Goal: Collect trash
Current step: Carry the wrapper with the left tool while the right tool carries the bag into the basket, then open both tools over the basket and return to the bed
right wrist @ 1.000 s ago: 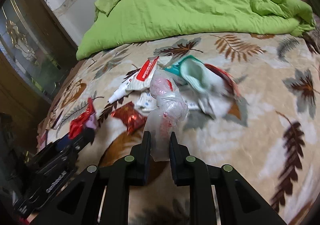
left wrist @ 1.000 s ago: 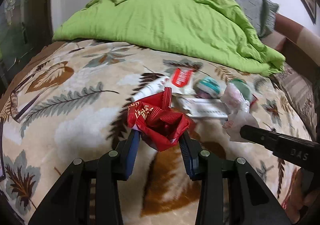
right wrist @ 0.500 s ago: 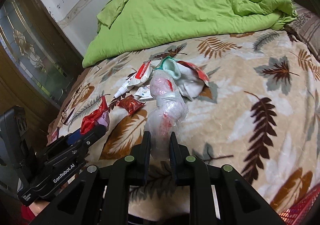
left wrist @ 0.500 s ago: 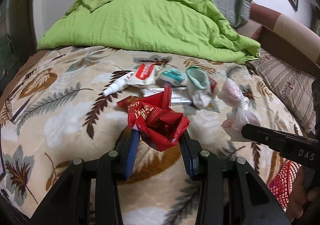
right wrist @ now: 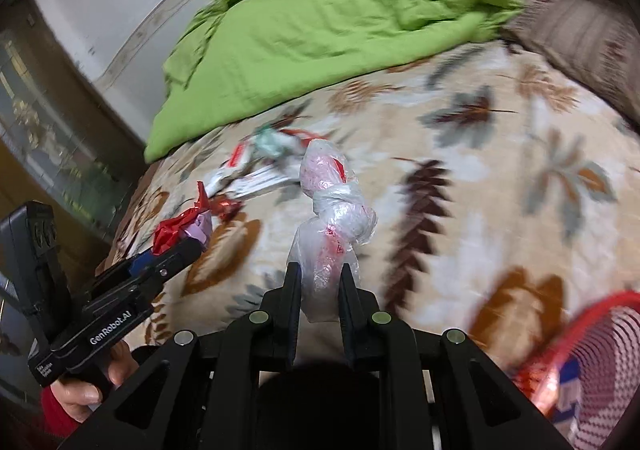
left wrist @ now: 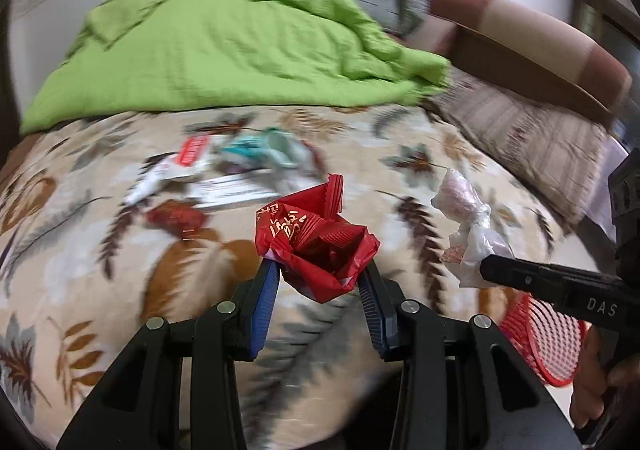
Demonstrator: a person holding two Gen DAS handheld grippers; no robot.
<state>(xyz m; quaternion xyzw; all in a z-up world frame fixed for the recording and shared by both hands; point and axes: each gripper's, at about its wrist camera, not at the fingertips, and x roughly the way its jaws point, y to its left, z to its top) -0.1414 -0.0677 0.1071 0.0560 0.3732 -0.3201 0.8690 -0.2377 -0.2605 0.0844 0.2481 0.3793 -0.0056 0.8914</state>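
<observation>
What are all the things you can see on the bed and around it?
red wrapper: one, red with pale print, crumpled, in the left gripper
knotted plastic bag: one, clear with pink and red inside, in the right gripper
trash pile: several pieces, white, red and teal, blurred, on the leaf blanket
small red wrapper: one, red, near side of the pile
leaf blanket: one, cream with brown and grey leaves, covers the bed
green quilt: one, bright green, heaped at the far end
striped pillow: one, brown and beige, right of the quilt
mesh basket: one, red, beside the bed's near edge
left gripper: black, blue pads, shut on the wrapper
right gripper: black, shut on the bag
</observation>
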